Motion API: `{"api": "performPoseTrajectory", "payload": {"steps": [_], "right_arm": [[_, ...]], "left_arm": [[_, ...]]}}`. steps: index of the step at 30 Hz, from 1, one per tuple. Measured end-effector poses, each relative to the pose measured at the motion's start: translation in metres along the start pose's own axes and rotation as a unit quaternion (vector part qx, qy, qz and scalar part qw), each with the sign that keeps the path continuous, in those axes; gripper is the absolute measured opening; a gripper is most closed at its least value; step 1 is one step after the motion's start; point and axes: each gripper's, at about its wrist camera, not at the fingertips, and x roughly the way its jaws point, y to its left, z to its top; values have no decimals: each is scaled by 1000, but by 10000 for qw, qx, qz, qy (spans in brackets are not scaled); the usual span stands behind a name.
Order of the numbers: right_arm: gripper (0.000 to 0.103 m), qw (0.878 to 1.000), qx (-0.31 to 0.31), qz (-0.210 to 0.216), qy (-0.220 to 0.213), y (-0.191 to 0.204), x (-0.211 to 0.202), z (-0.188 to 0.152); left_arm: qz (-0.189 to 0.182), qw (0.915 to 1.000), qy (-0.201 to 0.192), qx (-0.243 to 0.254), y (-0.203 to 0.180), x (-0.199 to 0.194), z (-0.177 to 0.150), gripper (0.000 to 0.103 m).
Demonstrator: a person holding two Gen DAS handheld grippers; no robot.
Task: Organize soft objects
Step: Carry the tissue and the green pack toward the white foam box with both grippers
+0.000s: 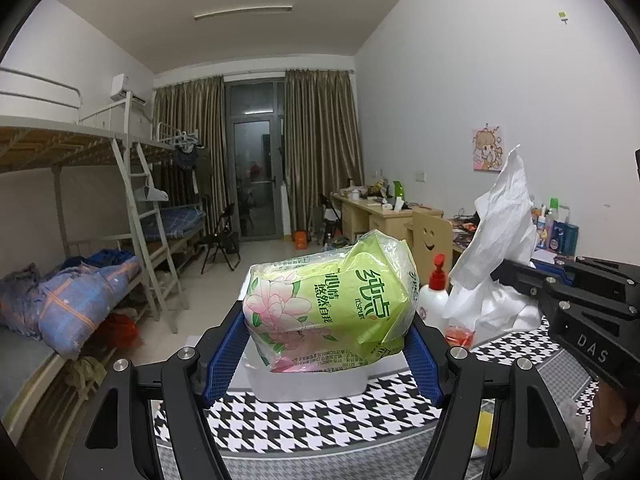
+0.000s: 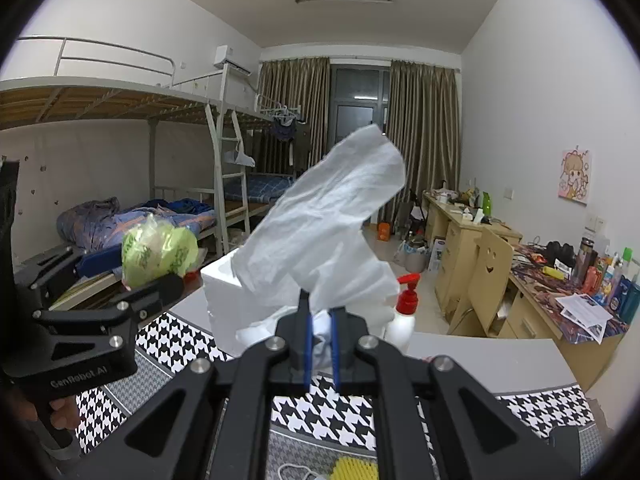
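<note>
Left wrist view: left gripper (image 1: 326, 346) squeezes the green tissue pack (image 1: 330, 304) above the table (image 1: 320, 420); light, squashy, best held mid-body; right gripper (image 2: 320, 336) pinches limp white tissue (image 2: 324, 216) at its base.

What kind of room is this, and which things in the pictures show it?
Most likely a shared student dormitory room. It has metal bunk beds with a ladder along one wall, and wooden study desks crowded with bottles and papers along the other.
</note>
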Motion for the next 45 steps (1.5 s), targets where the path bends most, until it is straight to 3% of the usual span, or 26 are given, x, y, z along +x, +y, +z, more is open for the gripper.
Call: {"api": "performPoseTrajectory", "payload": {"steps": [45], "right_arm": [[10,9974,144,282,655,14,104,34]], "left_arm": [[397,9988,216,-183,34,63,24,74]]}}
